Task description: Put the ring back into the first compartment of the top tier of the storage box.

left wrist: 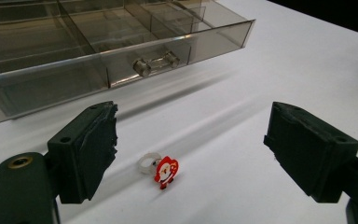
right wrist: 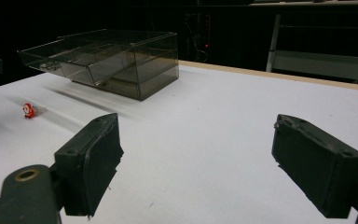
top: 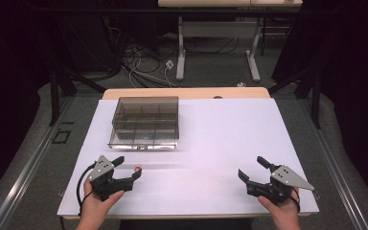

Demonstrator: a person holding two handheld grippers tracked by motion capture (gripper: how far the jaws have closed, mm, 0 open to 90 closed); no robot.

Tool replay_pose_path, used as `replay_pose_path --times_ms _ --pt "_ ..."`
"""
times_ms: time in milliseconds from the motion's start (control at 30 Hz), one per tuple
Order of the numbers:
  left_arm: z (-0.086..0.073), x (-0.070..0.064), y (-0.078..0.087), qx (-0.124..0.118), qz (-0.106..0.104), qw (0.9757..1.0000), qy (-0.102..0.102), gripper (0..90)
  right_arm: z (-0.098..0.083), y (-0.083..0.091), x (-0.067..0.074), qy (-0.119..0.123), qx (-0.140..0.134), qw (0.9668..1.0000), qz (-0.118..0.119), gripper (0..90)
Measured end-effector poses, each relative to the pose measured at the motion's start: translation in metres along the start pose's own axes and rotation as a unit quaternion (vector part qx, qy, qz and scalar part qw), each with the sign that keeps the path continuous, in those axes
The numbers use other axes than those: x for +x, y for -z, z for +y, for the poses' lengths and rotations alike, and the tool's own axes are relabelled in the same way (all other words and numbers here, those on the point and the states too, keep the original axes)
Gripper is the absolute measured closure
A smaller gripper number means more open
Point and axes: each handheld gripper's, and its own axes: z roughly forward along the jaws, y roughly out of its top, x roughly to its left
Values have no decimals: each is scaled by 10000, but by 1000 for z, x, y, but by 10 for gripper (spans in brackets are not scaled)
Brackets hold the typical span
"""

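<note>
**Santa ring lies between our spread left jaws**

Our left gripper (left wrist: 191, 149) stands released around the Santa ring (left wrist: 162, 170), low in the frame's centre on the white table (top: 220, 143). Our right gripper (right wrist: 196, 163) is released, grasping nothing. The drawer box (top: 144, 122) sits upper left.

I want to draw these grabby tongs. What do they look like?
The left tongs and right tongs are black, each with two chunky jaws tipped by flat, scuffed pads. A grey three-cornered plate sits on top of each, and a black cable loops from the left one.
</note>
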Motion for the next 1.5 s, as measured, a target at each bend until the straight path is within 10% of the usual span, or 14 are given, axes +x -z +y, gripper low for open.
replay_pose_path --times_ms 1067,1500 --pt "-7 14 -39 940 317 9951 -16 349 -3 -1 -2 -95 86 9999 -1 149" --pt "-8 17 -46 1234 200 9915 351 488 -3 -1 -2 -83 78 9999 27 149"
